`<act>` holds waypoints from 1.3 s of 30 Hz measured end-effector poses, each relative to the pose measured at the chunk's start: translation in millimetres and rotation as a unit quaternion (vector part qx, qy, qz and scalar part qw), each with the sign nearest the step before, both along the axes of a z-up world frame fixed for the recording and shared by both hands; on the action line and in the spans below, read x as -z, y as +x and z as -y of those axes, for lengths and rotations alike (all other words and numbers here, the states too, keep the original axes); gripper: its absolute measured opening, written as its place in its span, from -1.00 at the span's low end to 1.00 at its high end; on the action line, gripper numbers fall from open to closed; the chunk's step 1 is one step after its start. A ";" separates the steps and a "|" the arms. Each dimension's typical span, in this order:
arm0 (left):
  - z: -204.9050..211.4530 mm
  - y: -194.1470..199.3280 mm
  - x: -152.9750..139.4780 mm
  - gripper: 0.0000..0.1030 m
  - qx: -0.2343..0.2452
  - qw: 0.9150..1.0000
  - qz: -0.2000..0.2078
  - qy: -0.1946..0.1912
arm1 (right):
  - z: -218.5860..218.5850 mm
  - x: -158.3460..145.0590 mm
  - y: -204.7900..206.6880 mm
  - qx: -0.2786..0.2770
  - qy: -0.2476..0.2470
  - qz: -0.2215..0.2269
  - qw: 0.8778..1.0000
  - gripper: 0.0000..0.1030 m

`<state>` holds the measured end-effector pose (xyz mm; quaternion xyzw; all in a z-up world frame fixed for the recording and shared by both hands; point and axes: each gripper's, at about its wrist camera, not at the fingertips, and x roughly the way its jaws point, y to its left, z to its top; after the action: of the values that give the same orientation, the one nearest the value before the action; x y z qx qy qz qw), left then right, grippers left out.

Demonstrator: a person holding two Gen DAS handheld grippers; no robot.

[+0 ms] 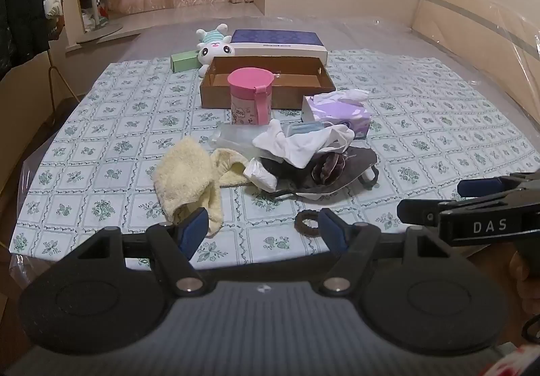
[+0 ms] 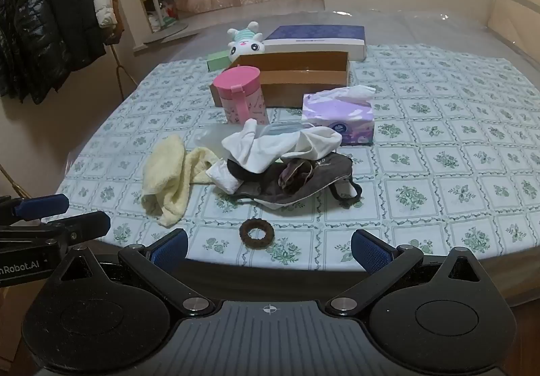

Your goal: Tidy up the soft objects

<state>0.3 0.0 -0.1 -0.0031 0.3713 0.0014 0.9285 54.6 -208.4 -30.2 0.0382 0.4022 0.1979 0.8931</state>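
ENTRY: soft goods, unsorted, tabletop w/ floral cloth (image 1: 111, 113).

STEP IN HAND (my read): nothing picked yet; I'm lining up for a first grab. Best approach, I'd say: take one item at a time from the pile's outer edge, pinch a fold rather than a flat face, lift clear before moving so nothing drags along. Likely destination is the open cardboard box (image 1: 266, 86) behind the pile, though that's my guess.

TONGS:
- left gripper (image 1: 263, 231): jaws apart, nothing btwn them, hanging over the near table edge.
- right gripper (image 2: 268, 249): jaws spread wide, empty, also at the near edge.

ITEMS vs. TONGS:
- brown hair tie (image 2: 256, 232): nearest thing; just ahead of right gripper, slightly left of its centre line. In left wrist view it sits just inside the right-hand fingertip.
- yellow towel (image 1: 189, 180): crumpled, its lower corner just beyond left gripper's left-hand finger.
- white cloth (image 2: 280, 148): atop pile, further back, centre.
- grey eye mask (image 2: 303, 185): under the white cloth, strap trailing right.
- blue face mask (image 1: 303, 129): partly buried behind the cloth.
- tissue pack (image 2: 341, 119): right rear of pile.
- pink cup (image 1: 251, 97): upright, in front of the box.
- plush rabbit (image 1: 216, 45): far side, beside the box, well apart from both tongs.
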 end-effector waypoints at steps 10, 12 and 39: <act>0.2 0.0 0.0 0.36 0.000 1.000 0.001 0.000 | -0.2 0.4 1.0 0.002 -0.002 0.000 1.000 0.99; 0.4 0.0 -0.1 0.36 0.000 1.000 0.001 0.000 | -0.2 0.3 1.2 0.002 -0.002 0.001 1.000 0.99; 0.3 0.4 0.1 0.36 0.000 1.000 -0.001 -0.001 | 0.9 0.9 2.1 0.002 0.000 0.001 1.000 0.99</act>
<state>0.6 -0.3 -0.1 -0.0040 0.3720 0.0015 0.9282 56.7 -209.3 -31.2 0.0385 0.4014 0.1959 0.8939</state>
